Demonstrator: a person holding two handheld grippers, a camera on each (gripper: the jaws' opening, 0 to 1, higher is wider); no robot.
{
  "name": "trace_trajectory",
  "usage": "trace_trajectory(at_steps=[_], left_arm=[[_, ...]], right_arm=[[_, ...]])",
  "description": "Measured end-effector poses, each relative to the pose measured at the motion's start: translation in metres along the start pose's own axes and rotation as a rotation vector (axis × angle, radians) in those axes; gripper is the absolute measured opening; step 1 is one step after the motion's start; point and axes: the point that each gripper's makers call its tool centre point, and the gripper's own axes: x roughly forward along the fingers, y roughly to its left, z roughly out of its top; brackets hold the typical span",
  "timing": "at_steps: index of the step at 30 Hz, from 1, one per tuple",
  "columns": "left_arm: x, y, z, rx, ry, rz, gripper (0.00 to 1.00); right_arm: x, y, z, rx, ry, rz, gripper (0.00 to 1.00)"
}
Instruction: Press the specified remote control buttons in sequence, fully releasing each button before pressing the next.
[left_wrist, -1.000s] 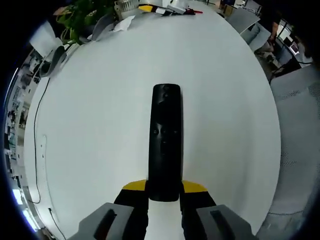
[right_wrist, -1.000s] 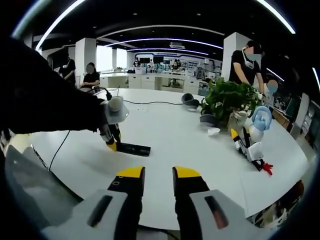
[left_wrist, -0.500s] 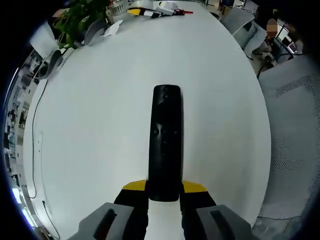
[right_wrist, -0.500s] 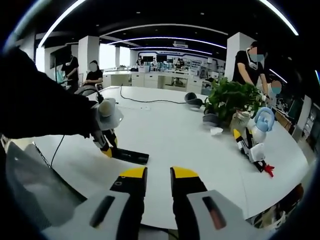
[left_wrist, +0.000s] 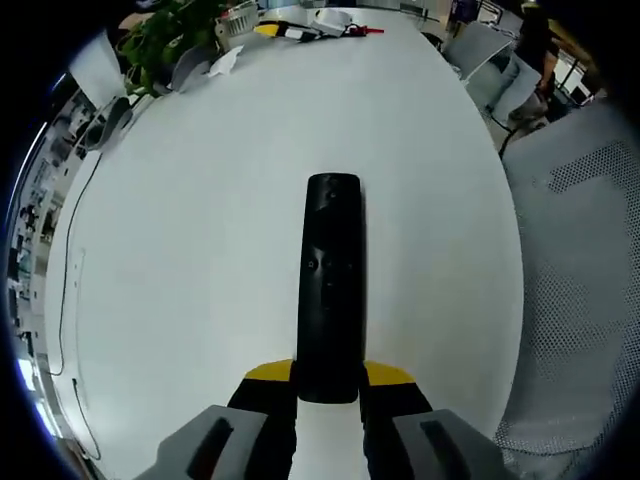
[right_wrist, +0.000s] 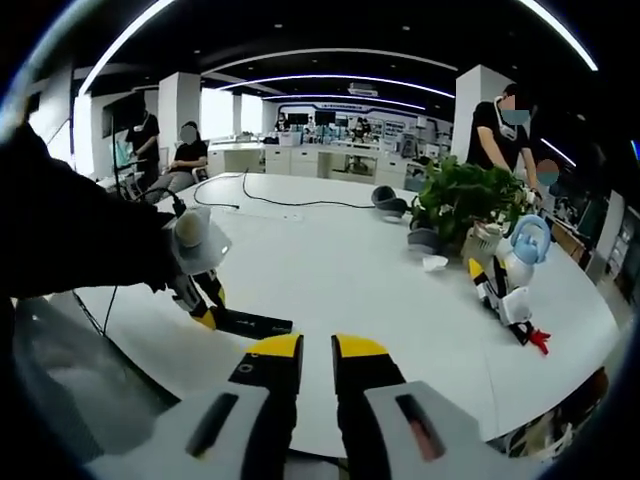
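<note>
Left gripper view, nearest: left gripper (left_wrist: 330, 375), yellow-tipped jaws clamped on near end of black remote control (left_wrist: 331, 285). Remote lying flat on white worktop (left_wrist: 200, 250), long axis running straight away from jaws, button face up, small buttons dimly visible mid-body. Beyond remote, bare white surface. Thin dark cable (left_wrist: 70, 290) trailing along left edge of worktop. Mesh-backed chair (left_wrist: 580, 280) just off right edge. At far end: potted plant (left_wrist: 165, 35), crumpled white paper (left_wrist: 225, 62), small yellow-and-white toy with red piece (left_wrist: 310, 25). Person standing at far right, well beyond worktop.

Right gripper view, nearest: right gripper (right_wrist: 316, 350), jaws drawn nearly together with only a narrow slit between yellow tips, nothing held, hovering over near edge of worktop. Just beyond and left: left gripper at (right_wrist: 205, 318), gripping one end of remote, dark sleeve (right_wrist: 70, 240) reaching in from left. Remote seen here as flat black bar on worktop, well apart from right gripper tips. Further right: leafy plant in pot, blue-and-white figure (right_wrist: 522, 245) beside it, toy and red piece near edge. Headphones-like dark object (right_wrist: 385, 202) farther back. Background: open office, pillars, ceiling light strips, several people standing and seated.
</note>
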Motion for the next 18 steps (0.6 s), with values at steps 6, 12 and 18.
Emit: trace_trajectory(at_steps=[6,12,18], left_arm=[[-0.001,-0.007,-0.002,-0.012,-0.008,0.002,0.23],[-0.002,-0.02,-0.003,-0.011,0.014,0.002,0.23],[-0.003,-0.033,-0.006,-0.023,0.022,0.008,0.23]], right_arm=[[0.001,0.004,-0.003,-0.003,0.018,0.024,0.02],[0.0,0.007,-0.002,-0.008,0.017,0.034,0.0],[0.0,0.007,0.001,-0.002,0.003,0.046,0.0]])
